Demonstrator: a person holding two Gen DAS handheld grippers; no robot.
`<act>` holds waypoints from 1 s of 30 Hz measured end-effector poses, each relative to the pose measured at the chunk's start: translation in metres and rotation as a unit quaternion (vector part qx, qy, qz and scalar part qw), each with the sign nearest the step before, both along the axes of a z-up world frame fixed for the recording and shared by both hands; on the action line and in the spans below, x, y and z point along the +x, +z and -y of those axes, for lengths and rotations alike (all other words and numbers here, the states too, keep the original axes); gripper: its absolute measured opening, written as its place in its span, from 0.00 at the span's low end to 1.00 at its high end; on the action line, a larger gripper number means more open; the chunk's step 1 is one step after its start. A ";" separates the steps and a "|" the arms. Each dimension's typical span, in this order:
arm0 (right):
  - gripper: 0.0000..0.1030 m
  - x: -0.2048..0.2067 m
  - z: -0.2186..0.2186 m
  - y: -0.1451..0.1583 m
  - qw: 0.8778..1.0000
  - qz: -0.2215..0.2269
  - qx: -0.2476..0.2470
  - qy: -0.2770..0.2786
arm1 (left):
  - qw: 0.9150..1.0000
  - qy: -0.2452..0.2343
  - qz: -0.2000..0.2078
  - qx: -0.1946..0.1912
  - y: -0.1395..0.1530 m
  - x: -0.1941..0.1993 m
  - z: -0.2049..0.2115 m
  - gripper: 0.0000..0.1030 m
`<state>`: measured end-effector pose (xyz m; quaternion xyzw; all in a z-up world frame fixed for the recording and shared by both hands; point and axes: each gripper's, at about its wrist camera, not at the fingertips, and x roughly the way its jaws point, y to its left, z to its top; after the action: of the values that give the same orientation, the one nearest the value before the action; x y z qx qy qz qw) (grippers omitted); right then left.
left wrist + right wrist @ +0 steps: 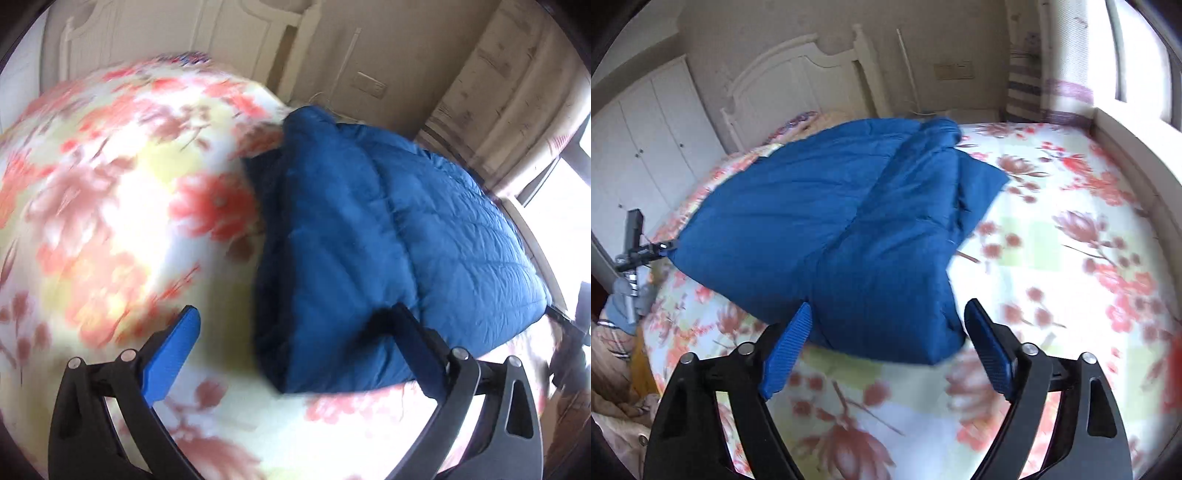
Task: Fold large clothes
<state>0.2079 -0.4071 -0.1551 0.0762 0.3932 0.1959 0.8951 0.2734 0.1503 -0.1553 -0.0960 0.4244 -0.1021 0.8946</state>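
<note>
A blue quilted jacket (842, 229) lies folded in a bundle on the floral bedsheet (1052, 240). It also shows in the left wrist view (373, 251), to the right of centre. My left gripper (295, 321) is open and empty, its right finger over the jacket's near edge. My right gripper (890, 314) is open and empty, with the jacket's near corner just beyond its two blue pads. The left wrist view is blurred by motion.
The bed has a white headboard (798, 81) at the far end. White wardrobe doors (650, 140) stand at the left. A window ledge (1137, 140) runs along the right. Other clothes (617, 339) are heaped beside the bed, near a black stand (633, 240).
</note>
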 end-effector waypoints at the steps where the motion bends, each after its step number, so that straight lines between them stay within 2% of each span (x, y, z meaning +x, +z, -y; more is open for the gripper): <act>1: 0.68 0.000 -0.003 0.000 1.000 0.009 -0.001 0.002 | 1.000 -0.002 -0.009 -0.011 -0.003 0.004 0.005 0.92; 2: 0.56 -0.002 -0.008 0.001 1.000 0.015 -0.003 0.009 | 0.999 -0.001 -0.012 -0.030 -0.005 0.004 0.003 0.76; 3: 0.48 -0.006 -0.011 0.002 1.000 0.018 -0.004 0.008 | 0.998 -0.008 -0.012 -0.053 -0.004 0.002 0.005 0.52; 4: 0.44 -0.015 -0.015 0.005 1.000 0.021 -0.009 -0.003 | 0.999 -0.008 -0.009 -0.049 -0.001 -0.003 0.008 0.47; 5: 0.38 -0.024 -0.019 0.006 1.000 0.023 -0.014 -0.011 | 1.000 -0.008 0.002 -0.030 0.005 -0.012 0.012 0.36; 6: 0.36 -0.034 -0.019 0.006 0.999 0.027 -0.016 -0.016 | 1.000 -0.009 0.009 -0.020 0.009 -0.022 0.015 0.33; 10: 0.35 -0.106 -0.015 0.003 1.000 0.019 0.018 -0.005 | 1.000 -0.023 0.004 -0.002 0.012 -0.076 0.012 0.33; 13: 0.37 -0.160 -0.008 -0.002 0.999 0.007 0.054 0.005 | 0.999 -0.037 -0.009 -0.023 0.008 -0.125 -0.002 0.37; 16: 0.54 -0.196 -0.006 0.003 0.999 -0.007 0.047 -0.001 | 1.000 -0.012 -0.012 -0.014 0.010 -0.158 -0.018 0.65; 17: 0.67 -0.207 -0.003 0.014 0.999 0.008 0.035 -0.016 | 1.000 0.022 0.003 0.005 0.016 -0.169 -0.025 0.78; 18: 0.71 -0.214 -0.002 0.030 0.999 0.036 0.018 -0.034 | 0.998 0.054 0.026 0.020 0.026 -0.179 -0.032 0.82; 20: 0.71 -0.218 -0.008 0.062 0.996 0.084 0.011 -0.036 | 0.992 0.091 0.088 0.029 0.057 -0.193 -0.037 0.90; 22: 0.71 -0.209 -0.030 0.090 0.993 0.120 -0.008 -0.020 | 0.988 0.078 0.132 0.032 0.085 -0.194 -0.023 0.97; 25: 0.78 -0.174 -0.092 0.113 0.987 0.148 -0.064 0.006 | 0.984 0.051 0.166 0.049 0.110 -0.169 0.024 0.98; 26: 0.81 -0.158 -0.117 0.114 0.985 0.151 -0.076 0.022 | 0.984 0.045 0.167 0.051 0.112 -0.160 0.038 0.98; 28: 0.81 -0.131 -0.158 0.111 0.983 0.148 -0.098 0.046 | 0.984 0.022 0.160 0.069 0.107 -0.131 0.078 0.98; 30: 0.81 -0.107 -0.201 0.094 0.979 0.136 -0.132 0.076 | 0.986 0.005 0.138 0.091 0.093 -0.106 0.108 0.98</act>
<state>0.1007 -0.2061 -0.0614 -0.1002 0.2945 0.2187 0.9249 0.1679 0.0427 -0.0627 -0.0013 0.3036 -0.0705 0.9502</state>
